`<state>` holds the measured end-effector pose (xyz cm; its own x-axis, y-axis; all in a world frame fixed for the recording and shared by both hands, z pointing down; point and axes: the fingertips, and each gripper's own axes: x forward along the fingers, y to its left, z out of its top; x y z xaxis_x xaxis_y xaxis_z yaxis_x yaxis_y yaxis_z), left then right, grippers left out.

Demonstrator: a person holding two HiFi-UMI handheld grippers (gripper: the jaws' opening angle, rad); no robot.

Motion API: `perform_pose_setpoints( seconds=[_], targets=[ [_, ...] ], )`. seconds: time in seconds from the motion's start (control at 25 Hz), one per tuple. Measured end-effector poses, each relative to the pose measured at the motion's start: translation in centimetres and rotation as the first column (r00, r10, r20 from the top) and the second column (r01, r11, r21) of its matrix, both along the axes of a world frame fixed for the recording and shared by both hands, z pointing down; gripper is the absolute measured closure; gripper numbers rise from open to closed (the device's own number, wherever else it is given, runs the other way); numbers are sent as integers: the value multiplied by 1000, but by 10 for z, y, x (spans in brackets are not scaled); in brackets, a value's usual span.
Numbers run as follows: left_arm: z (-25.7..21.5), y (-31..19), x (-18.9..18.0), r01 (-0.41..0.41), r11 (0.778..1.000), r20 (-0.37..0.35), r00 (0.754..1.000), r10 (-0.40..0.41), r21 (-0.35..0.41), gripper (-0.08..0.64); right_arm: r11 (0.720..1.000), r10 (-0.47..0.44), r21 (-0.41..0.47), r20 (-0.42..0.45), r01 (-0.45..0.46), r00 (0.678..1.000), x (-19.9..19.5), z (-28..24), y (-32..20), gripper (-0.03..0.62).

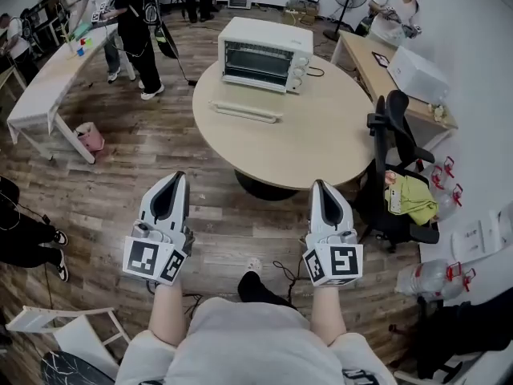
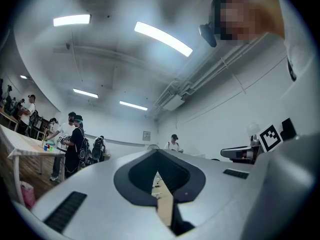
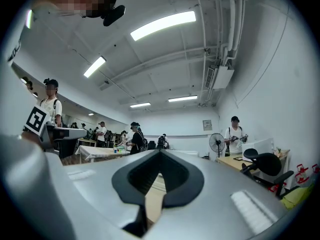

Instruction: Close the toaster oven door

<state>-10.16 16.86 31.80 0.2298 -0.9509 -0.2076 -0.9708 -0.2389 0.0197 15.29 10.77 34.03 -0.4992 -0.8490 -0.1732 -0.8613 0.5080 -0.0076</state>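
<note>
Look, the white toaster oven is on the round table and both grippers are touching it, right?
Not quite. The white toaster oven is on the round table, but neither gripper is touching it. The head view shows the left gripper and the right gripper held well short of the table, over the wooden floor.
</note>
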Motion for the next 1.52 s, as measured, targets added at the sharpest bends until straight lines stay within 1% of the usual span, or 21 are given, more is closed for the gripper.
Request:
perform_pose_setpoints(
  seconds=[0.28, 0.48, 0.76, 0.92, 1.24, 1.52],
  targets=[
    [-12, -70, 6, 3, 1000, 6, 1000, -3, 8, 554, 1000, -12, 18, -14, 13, 1000, 3, -13, -70, 581],
    [-15, -111, 16, 6, 1000, 8, 1000, -6, 17, 554, 999, -20, 26, -15, 20, 1000, 11, -16, -110, 581],
    [-15, -149, 29, 14, 999, 9, 1000, -14, 30, 554, 999, -31, 30, -2, 31, 1000, 25, -12, -151, 580],
    [-13, -165, 33, 16, 1000, 4, 1000, -16, 24, 554, 999, -43, 24, 4, 43, 999, 26, -9, -168, 581],
    [-11, -200, 26, 8, 1000, -6, 1000, -8, 17, 554, 999, -39, 12, 16, 39, 999, 20, -8, -201, 581],
    [-12, -255, 4, -26, 999, -19, 999, 27, 27, 554, 1000, -1, 19, 20, 1, 1000, 1, -12, -247, 581]
  ],
)
